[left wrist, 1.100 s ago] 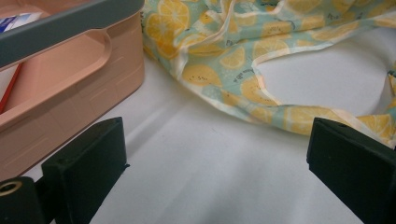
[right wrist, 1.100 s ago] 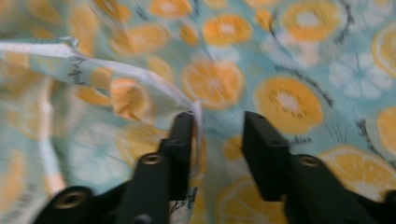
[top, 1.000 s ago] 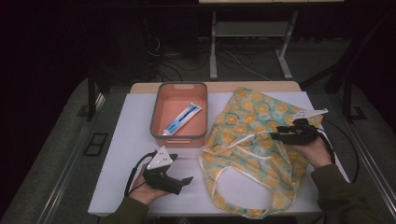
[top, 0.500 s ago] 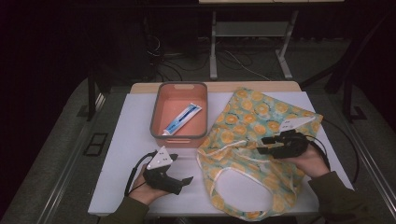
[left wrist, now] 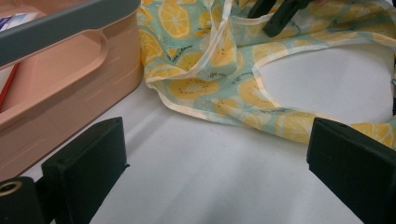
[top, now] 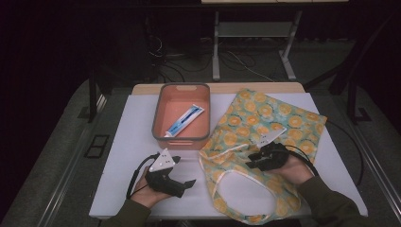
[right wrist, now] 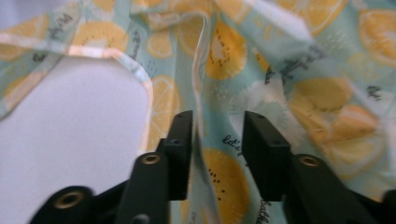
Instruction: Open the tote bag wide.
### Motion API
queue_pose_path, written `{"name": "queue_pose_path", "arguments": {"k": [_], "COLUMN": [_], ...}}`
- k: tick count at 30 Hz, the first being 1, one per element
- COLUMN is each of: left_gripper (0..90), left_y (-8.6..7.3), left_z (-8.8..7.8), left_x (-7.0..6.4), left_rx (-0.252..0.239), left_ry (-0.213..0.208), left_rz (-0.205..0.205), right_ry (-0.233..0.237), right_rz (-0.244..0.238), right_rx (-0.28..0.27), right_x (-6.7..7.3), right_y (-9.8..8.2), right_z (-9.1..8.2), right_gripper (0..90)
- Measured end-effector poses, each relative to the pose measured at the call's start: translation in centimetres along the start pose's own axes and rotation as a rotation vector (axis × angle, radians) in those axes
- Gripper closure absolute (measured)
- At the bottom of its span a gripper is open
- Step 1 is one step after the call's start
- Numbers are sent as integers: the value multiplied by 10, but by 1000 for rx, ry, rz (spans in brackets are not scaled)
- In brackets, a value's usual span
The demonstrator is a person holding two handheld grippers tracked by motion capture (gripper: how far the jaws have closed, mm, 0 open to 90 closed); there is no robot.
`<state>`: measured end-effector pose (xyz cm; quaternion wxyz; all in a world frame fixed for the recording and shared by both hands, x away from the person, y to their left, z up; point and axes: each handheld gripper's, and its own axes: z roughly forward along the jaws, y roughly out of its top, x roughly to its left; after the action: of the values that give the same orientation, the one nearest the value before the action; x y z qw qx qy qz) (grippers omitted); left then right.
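Table (top: 132,142) covered with a white sheet, a strip of bare wood showing along the far edge. Dark room around it, grey floor, a pale metal frame (top: 250,42) and loose cables (top: 236,59) behind. Fabric bag (top: 265,137) printed with lemon slices, spread flat on the right half of the sheet, pale-trimmed handles toward the near edge. Pink bin (top: 182,116) with a grey rim just left of the bag, a toothpaste tube (top: 185,120) lying slantwise inside. Right gripper (top: 255,161) down on the bag near its mouth, jaws just closing, now narrow, a raised fold of the trimmed edge between the pads; cannot tell whether they pinch it. Left gripper (top: 182,182) low over bare sheet near the front edge, jaws spread wide, nothing between them, bin and bag edge ahead.
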<state>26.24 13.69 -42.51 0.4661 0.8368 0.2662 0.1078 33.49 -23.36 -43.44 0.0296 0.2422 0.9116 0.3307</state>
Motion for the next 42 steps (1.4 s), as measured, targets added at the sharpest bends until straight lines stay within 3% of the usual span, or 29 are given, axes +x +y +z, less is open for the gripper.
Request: {"name": "queue_pose_path", "arguments": {"k": [3, 11, 20, 28, 35, 42], "left_gripper": [33, 33, 33, 33, 33, 33], "left_y": [0, 0, -2, -3, -3, -3], "left_z": [0, 0, -1, -2, -2, -3], "left_x": [0, 0, 3, 3, 2, 1], "left_rx": [0, 0, -2, -4, 5, 8], "left_ry": [0, 1, 0, 2, 10, 15], "left_rz": [-1, -2, -10, -11, -10, -10], "right_ry": [22, -6, -82, -144, -202, -204], "right_rz": [-3, 27, 104, 179, 247, 281], "right_rx": [-18, -152, -287, -338, -359, -368], "right_x": [-1, -10, -38, -63, -84, -90], "right_y": [0, 4, 11, 14, 1, -6], "right_z": [-2, -33, -64, -72, -80, -84], "right_gripper": [888, 893, 894, 894, 895, 894]}}
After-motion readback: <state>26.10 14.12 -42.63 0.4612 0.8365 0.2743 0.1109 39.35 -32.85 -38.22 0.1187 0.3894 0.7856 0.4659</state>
